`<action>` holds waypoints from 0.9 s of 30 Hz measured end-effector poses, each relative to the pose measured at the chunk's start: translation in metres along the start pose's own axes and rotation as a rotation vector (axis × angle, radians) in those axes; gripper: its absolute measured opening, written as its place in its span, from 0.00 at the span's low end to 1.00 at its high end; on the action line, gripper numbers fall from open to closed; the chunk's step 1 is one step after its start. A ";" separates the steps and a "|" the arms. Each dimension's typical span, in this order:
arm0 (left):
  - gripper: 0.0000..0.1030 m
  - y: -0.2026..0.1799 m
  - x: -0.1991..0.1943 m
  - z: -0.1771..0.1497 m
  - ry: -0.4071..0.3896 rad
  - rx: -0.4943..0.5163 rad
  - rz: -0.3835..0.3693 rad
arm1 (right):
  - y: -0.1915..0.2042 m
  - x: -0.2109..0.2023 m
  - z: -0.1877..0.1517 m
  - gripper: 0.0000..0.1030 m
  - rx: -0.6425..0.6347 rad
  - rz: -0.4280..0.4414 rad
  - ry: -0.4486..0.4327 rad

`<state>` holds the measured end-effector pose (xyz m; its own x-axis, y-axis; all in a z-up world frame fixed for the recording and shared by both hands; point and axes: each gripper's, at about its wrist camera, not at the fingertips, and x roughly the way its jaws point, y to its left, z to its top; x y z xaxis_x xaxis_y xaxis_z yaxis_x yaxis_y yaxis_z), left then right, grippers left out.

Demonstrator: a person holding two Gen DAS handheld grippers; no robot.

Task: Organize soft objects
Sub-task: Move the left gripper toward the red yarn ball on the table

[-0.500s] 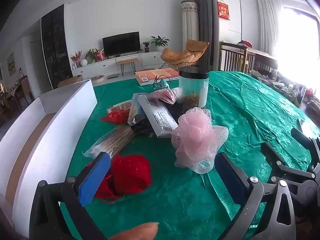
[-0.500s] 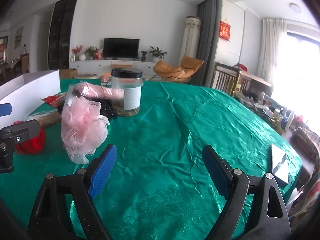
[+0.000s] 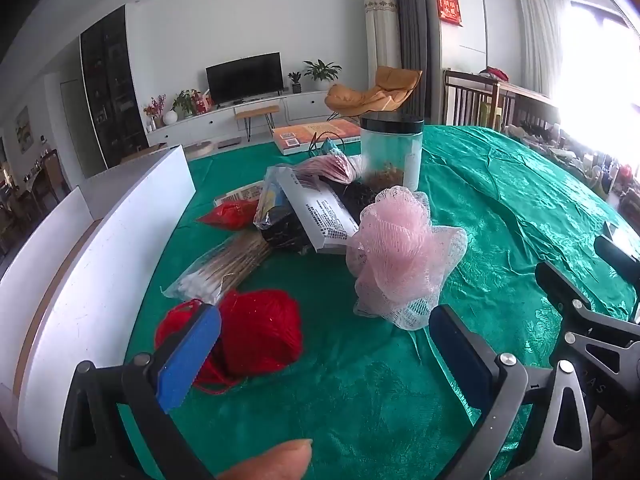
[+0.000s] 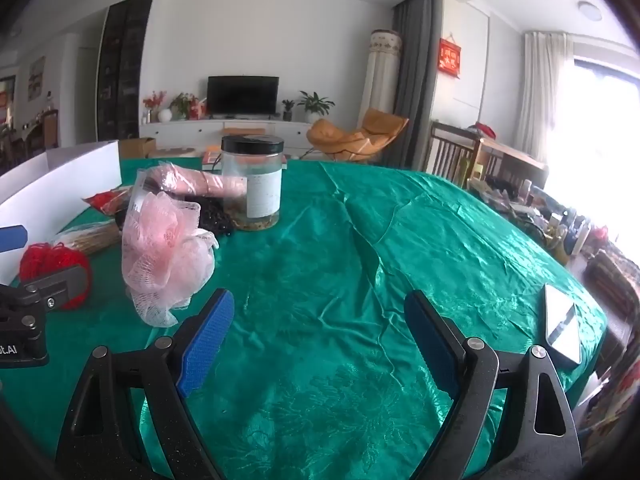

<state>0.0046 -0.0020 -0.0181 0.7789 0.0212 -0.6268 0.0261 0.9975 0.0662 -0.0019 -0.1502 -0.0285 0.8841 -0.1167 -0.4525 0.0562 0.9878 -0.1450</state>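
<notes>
A pink mesh bath sponge [image 3: 404, 254] [image 4: 166, 246] sits on the green tablecloth [image 3: 360, 392]. A red yarn ball [image 3: 256, 334] [image 4: 56, 266] lies to its left. My left gripper [image 3: 324, 354] is open just short of both, its left pad overlapping the yarn's edge in the picture, nothing between the pads. My right gripper [image 4: 318, 338] is open over bare cloth to the right of the sponge; nothing is held. The right gripper's fingers [image 3: 568, 292] show at the right edge of the left wrist view.
Behind the sponge lie a bag of cotton swabs [image 3: 224, 268], a white packet [image 3: 316, 212], a red packet [image 3: 226, 214] and a black-lidded jar [image 3: 392, 152] [image 4: 254, 184]. A white open box [image 3: 100, 276] [image 4: 60, 184] stands at left. A phone-like slab [image 4: 562, 322] lies far right.
In the left wrist view the yarn and sponge sit slightly nearer and lower. The right wrist view is almost the same.
</notes>
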 end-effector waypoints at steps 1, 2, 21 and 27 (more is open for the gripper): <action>1.00 0.000 0.001 0.000 0.003 0.001 0.002 | 0.000 0.000 0.000 0.86 -0.001 0.001 0.001; 1.00 0.000 0.002 0.000 0.007 0.002 0.003 | 0.000 0.000 0.000 0.86 -0.001 0.002 0.001; 1.00 -0.004 0.008 -0.007 0.041 0.018 0.007 | 0.002 0.002 0.000 0.86 0.002 0.018 0.007; 1.00 -0.005 0.010 -0.008 0.046 0.020 0.010 | 0.002 0.002 0.000 0.86 0.000 0.025 0.008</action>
<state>0.0070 -0.0065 -0.0310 0.7498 0.0350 -0.6607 0.0311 0.9956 0.0881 -0.0001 -0.1482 -0.0301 0.8815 -0.0925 -0.4630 0.0341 0.9905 -0.1331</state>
